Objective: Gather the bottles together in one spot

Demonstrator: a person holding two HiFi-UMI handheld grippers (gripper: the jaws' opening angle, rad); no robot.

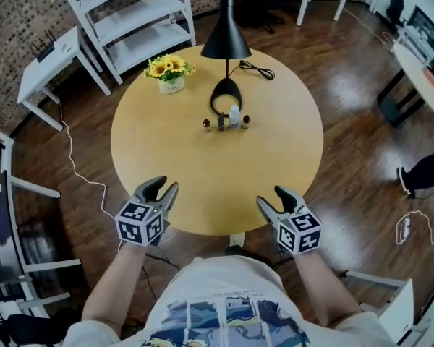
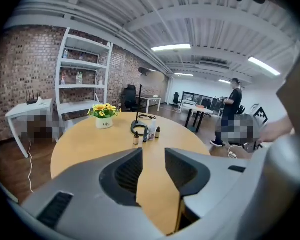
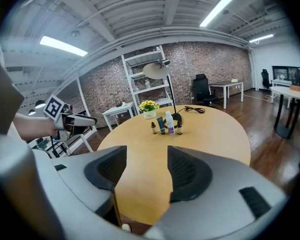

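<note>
Several small bottles stand in a tight row on the round wooden table (image 1: 152, 165), just in front of the lamp's base: a brown dropper bottle (image 1: 207, 124), a dark tube (image 1: 220, 122), a white bottle (image 1: 234, 116) and another brown dropper bottle (image 1: 245, 121). The same row shows far ahead in the left gripper view (image 2: 146, 134) and in the right gripper view (image 3: 166, 125). My left gripper (image 1: 164, 189) (image 2: 153, 159) hovers at the table's near edge, open and empty. Near the front right edge my right gripper (image 1: 273, 199) (image 3: 145, 159) is open too, with nothing between its fingers.
A black lamp (image 1: 226, 38) stands behind the bottles, its cable (image 1: 257, 69) trailing right. A vase of yellow flowers (image 1: 170, 72) sits at the table's back left. White shelving (image 1: 130, 20) and a small white table (image 1: 47, 67) stand beyond. A person (image 2: 235, 101) stands far off.
</note>
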